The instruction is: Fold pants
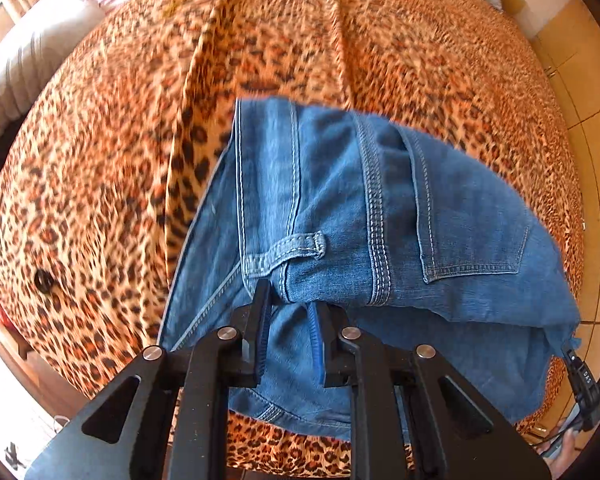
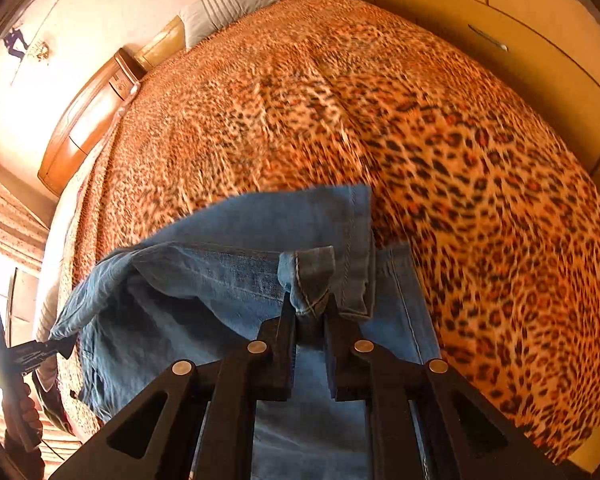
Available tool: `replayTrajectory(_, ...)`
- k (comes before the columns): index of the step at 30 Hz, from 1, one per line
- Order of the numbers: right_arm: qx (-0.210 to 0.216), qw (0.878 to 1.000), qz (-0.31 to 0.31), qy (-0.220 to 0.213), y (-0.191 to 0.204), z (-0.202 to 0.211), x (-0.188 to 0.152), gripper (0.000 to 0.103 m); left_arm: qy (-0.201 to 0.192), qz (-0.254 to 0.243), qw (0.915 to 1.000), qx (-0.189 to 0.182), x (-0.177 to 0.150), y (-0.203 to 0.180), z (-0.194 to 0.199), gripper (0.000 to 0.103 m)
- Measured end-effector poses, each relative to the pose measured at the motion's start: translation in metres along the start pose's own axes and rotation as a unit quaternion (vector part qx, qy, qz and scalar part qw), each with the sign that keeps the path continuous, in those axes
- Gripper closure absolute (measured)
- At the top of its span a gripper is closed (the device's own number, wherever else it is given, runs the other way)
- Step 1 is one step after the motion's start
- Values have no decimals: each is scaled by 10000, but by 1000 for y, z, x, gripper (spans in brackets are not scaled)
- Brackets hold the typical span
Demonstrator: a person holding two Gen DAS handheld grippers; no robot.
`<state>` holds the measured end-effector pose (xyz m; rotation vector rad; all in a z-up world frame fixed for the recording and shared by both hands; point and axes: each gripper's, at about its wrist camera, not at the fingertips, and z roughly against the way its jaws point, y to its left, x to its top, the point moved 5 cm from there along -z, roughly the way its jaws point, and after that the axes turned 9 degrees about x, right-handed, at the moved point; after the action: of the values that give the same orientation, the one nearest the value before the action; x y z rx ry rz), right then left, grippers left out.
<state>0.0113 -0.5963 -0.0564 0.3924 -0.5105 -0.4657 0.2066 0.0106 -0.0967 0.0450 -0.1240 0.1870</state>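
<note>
The left gripper (image 1: 293, 300) is clamped tight on the blue jeans (image 1: 380, 208) at the waistband, just under a belt loop (image 1: 300, 246) — its two black fingers pinch a bunched ridge of denim beside the back pocket (image 1: 472, 220). The right gripper (image 2: 310, 314) is closed on a folded hem of the same jeans (image 2: 260, 280), a small cuff of fabric standing up between its fingers.

The jeans hang and drape between the two tools, over a bed spread with a leopard-print blanket (image 1: 100, 160), with part of the denim lying on the blanket near the bed's edge. From the right wrist view the left gripper (image 2: 60, 346) shows at the far left, gripping the other end of the denim, a hand (image 2: 24, 416) around its handle.

A striped grey pillow (image 2: 224, 4) lies at the head of the bed beside a wooden headboard (image 2: 88, 120).

The only writing is white lettering on the black tool at the lower right of the left wrist view — it looks like "DAS" (image 1: 587, 376), though it is small and hard to confirm.
</note>
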Motion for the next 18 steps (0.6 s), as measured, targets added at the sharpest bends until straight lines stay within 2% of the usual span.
replayTrajectory(3,-251,9993,-31,286,-10,-14,-20,85,188,155,9997,50,-8,6,-11,91)
replayTrajectory(5,-342,9987,-39,363,-10,-11,-25,82,221,349,9990,-191,-11,15,-3,91)
replayTrajectory(8,-389,9987,10,334,-8,11,-29,70,155,679,9965,-457,-13,35,16,91)
replayTrajectory(10,-378,9990,-52,211,-9,32,-27,62,167,948,9921,-800,-15,43,23,90)
replayTrajectory(11,-264,9994,-194,100,-9,43,-25,60,173,1094,9893,-946,-16,45,27,87)
replayTrajectory(12,-83,9992,-399,5,-11,50,-22,53,173,1214,9865,-1085,-15,43,29,79)
replayTrajectory(13,171,9975,-685,-80,-13,54,-20,45,182,1325,9838,-1196,-14,40,30,65)
replayTrajectory(15,769,9879,-1341,-86,-15,48,-16,41,233,1518,9792,-1329,-12,29,29,51)
replayTrajectory(16,1112,9788,-1720,-44,-15,40,-15,41,275,1598,9772,-1373,-11,22,26,50)
replayTrajectory(18,1543,9602,-2326,125,-13,22,-16,41,402,1745,9720,-1525,-8,9,20,50)
